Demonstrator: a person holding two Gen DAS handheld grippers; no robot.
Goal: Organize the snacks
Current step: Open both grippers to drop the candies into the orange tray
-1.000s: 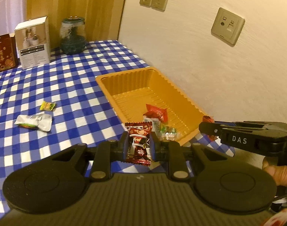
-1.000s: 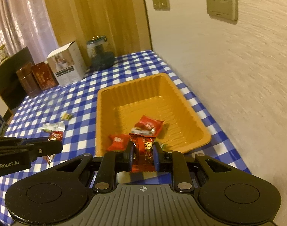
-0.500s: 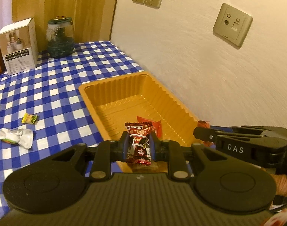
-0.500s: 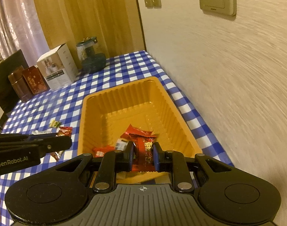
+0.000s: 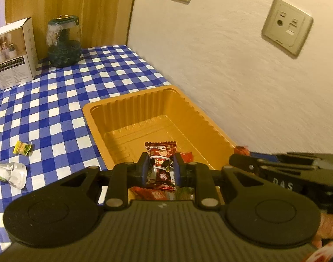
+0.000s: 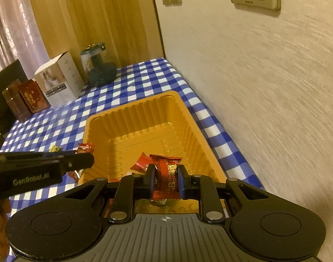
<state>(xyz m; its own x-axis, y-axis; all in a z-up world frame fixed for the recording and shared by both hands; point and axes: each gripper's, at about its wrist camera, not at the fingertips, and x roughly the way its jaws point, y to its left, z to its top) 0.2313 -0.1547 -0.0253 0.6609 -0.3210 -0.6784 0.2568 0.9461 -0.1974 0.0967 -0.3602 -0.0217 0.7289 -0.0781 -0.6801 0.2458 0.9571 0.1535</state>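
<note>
Snacks in two wrappers are held above the near end of the orange tray (image 5: pixel 131 109), one in each gripper. The left gripper (image 5: pixel 160 170) has its jaws closed on a dark red candy (image 5: pixel 161 163), the wrapper upright between the blue pads with its crimped top edge standing above the fingertips. It points forward and slightly down over the tray's near left corner. The right gripper (image 6: pixel 165 178) clamps a bright red candy (image 6: pixel 166 172) the same way, upright between its pads, aimed along the tray's length toward the far wall. Seen from the left wrist view, the right gripper reaches in level from the right side, its tip over the tray's right rim; the person's hand (image 5: pixel 328 227) shows behind it.

Loose red wrappers (image 6: pixel 141 162) lie on the tray floor at the near end, partly hidden by the grippers. On the blue checked tablecloth (image 5: pixel 57 100), left of the tray, lie a small yellow-green candy (image 5: pixel 22 147) and a crumpled silver wrapper (image 5: pixel 11 171). A white box (image 5: pixel 13 52) and a dark glass jar (image 5: pixel 64 41) stand at the far edge.
</note>
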